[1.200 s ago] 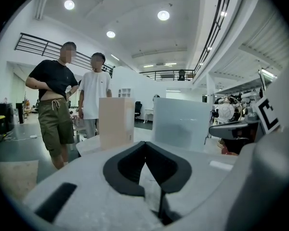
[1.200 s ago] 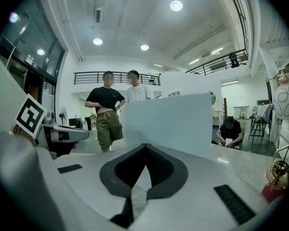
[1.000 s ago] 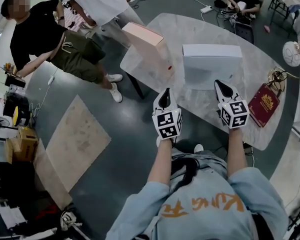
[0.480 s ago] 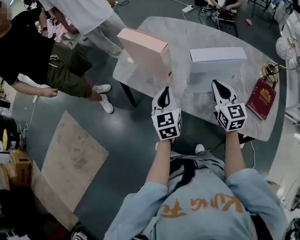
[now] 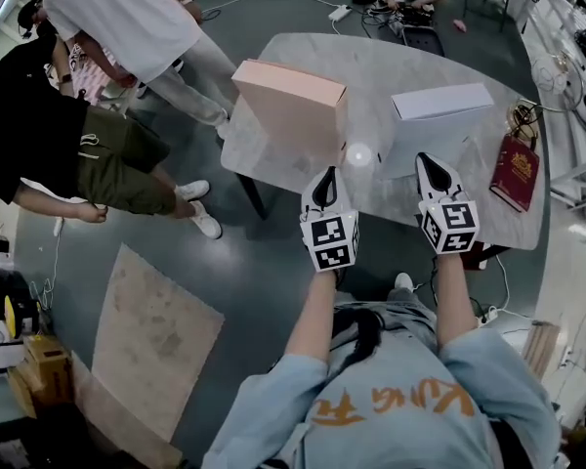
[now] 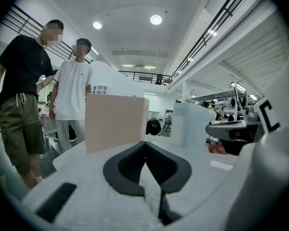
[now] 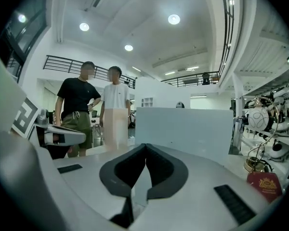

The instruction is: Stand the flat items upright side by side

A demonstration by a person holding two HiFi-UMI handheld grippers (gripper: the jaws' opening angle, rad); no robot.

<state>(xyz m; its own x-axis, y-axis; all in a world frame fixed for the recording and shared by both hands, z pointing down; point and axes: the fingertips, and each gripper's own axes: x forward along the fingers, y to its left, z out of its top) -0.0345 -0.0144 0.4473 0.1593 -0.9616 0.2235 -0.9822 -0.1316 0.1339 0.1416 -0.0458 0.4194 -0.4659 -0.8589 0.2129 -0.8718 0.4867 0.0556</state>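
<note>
- While you hold both tools over the near edge of the counter (image 5: 371, 57), your left tongs (image 5: 326, 176) are clenched: in the left gripper view the dark pads meet at their tips (image 6: 145, 142) with nothing between them.
- Your right tongs (image 5: 427, 164) are clenched too, and the right gripper view shows the tips (image 7: 145, 146) pressed together and empty.
- Ahead of your left tongs, the pink box (image 5: 293, 106) stands upright on the left part of the counter. In the left gripper view it rises beyond the tips (image 6: 115, 123), with no contact visible.
- Ahead of your right tongs, the white box (image 5: 438, 125) stands upright on the right part of the counter. Its broad face fills the middle of the right gripper view (image 7: 183, 131), and the tongs do not touch it.
- These 2 boxes stand side by side with a clear strip of bare counter between them, where a ceiling light reflects.
- To your right, a red booklet (image 5: 516, 172) lies flat near the counter's right edge, apart from the white box; it also shows low in the right gripper view (image 7: 265, 184).
- Beyond the counter's left end, 2 people stand on the floor, 1 in a black shirt (image 5: 29, 115) and 1 in a white shirt (image 5: 117, 18).
</note>
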